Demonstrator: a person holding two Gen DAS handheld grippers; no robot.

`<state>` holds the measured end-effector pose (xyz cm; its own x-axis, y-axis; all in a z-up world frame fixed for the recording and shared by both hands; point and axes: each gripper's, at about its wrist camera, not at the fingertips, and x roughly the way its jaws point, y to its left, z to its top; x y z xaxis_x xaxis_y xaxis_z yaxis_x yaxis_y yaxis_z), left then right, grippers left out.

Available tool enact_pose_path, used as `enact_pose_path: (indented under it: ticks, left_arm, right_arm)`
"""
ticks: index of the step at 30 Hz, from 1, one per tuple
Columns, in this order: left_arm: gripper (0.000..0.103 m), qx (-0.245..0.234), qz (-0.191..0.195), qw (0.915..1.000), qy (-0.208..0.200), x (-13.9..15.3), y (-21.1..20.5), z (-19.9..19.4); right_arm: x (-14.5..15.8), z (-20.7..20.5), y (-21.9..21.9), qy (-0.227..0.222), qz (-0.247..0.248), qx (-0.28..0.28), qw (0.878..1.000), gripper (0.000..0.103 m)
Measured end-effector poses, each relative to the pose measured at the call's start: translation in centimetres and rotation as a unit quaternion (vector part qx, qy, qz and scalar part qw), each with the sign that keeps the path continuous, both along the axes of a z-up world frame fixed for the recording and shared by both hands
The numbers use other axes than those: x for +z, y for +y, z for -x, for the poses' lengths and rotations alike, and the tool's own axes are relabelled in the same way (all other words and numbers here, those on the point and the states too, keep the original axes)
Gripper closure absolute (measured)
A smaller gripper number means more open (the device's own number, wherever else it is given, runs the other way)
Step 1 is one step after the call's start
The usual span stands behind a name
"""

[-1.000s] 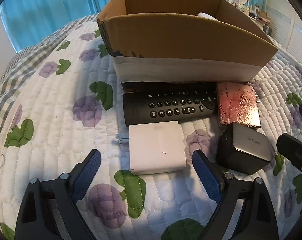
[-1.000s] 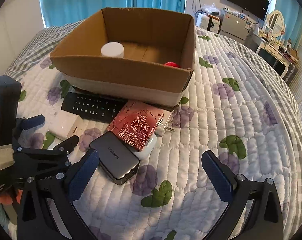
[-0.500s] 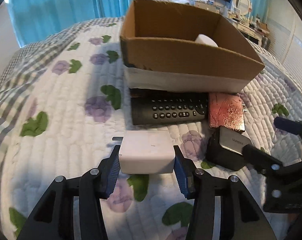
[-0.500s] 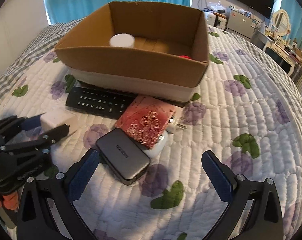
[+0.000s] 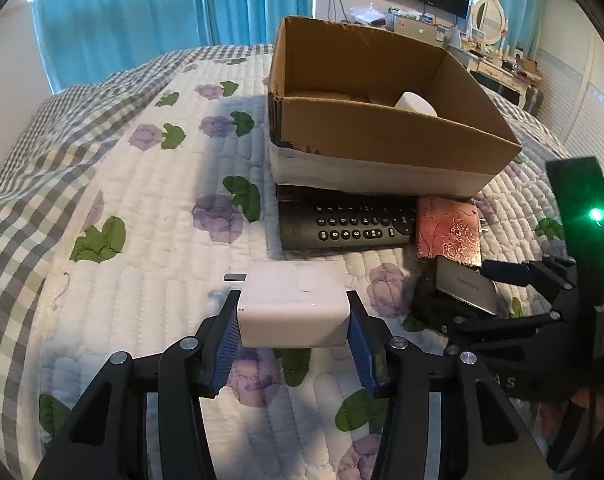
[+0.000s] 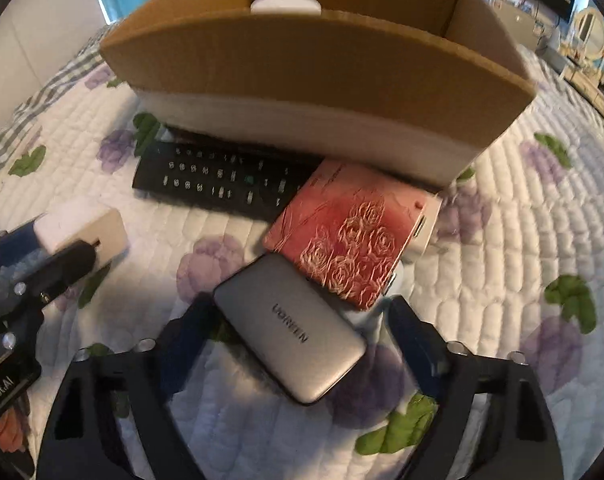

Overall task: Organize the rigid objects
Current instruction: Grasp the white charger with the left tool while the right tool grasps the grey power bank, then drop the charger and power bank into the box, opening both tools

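Risk, left: white charger [image 5: 294,304] was pinched only at its near end; it could likely pivot or slip on the way to the cardboard box [image 5: 382,136].
Risk, right: grey charger [image 6: 290,328] touched the rose-patterned case [image 6: 342,232]; closing could likely nudge that case.
Left gripper [image 5: 294,320]: fingers pressed against both sides of the white charger, just above the quilt [image 5: 142,240].
Right gripper [image 6: 298,340]: fingers spread wide, straddling the grey charger, not yet gripping.
Remote [image 6: 222,180]: lay against the box front.
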<state>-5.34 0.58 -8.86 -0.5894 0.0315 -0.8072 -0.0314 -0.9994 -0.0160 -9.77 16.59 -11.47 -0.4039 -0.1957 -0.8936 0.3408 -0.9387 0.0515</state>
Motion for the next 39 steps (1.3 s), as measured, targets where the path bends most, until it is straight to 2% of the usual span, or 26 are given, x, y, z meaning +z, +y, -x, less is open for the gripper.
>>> enact_pose_path:
  ticks: [7, 14, 18, 22, 25, 30, 35, 39]
  left_arm:
    - [0.053, 0.012, -0.004, 0.9999, -0.004, 0.0, -0.6, 0.0]
    - [0.053, 0.013, 0.004, 0.9999, -0.010, -0.4, -0.6, 0.3]
    - [0.053, 0.013, 0.006, 0.9998, -0.011, -0.5, -0.6, 0.3]
    - [0.053, 0.013, 0.008, 0.9999, -0.002, -0.1, -0.5, 0.0]
    - [0.053, 0.008, 0.019, 0.9995, 0.024, 1.3, 0.1, -0.8]
    - [0.053, -0.002, 0.024, 0.9991, 0.036, 3.6, 1.0, -1.7]
    - [0.053, -0.013, 0.023, 0.9985, 0.047, 6.3, 1.6, -1.8]
    - [0.053, -0.019, 0.028, 0.9973, 0.065, 9.2, 2.1, -1.0]
  right_arm:
    - [1.2, -2.9, -1.0, 0.004, -0.011, 0.024, 1.000, 0.053]
    - [0.9, -2.1, -1.7, 0.014, -0.013, 0.029, 0.999, 0.051]
    - [-0.1, -1.4, -2.3, -0.001, -0.018, 0.044, 0.999, 0.047]
    - [0.6, -2.3, -2.2, 0.013, -0.020, 0.047, 0.999, 0.057]
    - [1.6, -3.3, -1.8, 0.026, -0.010, 0.044, 0.999, 0.060]
    - [4.2, -5.6, -0.8, 0.067, -0.005, 0.056, 0.996, 0.061]
    - [8.2, -6.7, -0.7, 0.109, 0.004, 0.056, 0.992, 0.061]
    - [12.7, -6.5, 0.2, 0.155, 0.002, 0.053, 0.986, 0.061]
